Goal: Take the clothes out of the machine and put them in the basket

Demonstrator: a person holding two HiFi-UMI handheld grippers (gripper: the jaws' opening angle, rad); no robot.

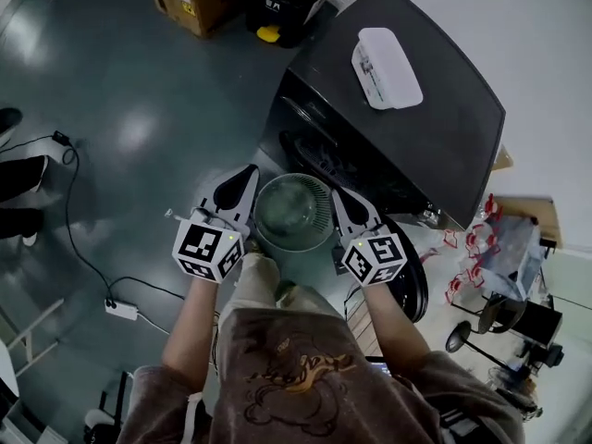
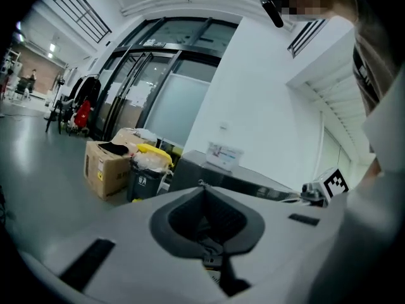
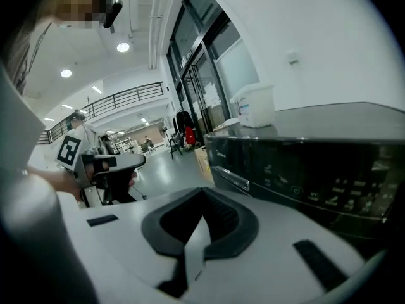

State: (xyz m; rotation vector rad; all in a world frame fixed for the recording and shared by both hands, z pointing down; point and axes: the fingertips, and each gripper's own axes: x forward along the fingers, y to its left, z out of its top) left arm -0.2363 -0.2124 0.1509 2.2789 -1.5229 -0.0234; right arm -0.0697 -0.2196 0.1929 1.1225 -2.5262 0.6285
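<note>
The left claw (image 1: 242, 181) is closed on nothing, just left of the round basket (image 1: 292, 213) on the floor (image 1: 139, 109). The right claw (image 1: 344, 203), also closed and empty, flanks its other side. The dark machine (image 1: 398, 128) stands behind, a white box (image 1: 387, 67) on top.

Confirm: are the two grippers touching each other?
Apart. The head view shows the left gripper and right gripper on opposite sides of the basket.
</note>
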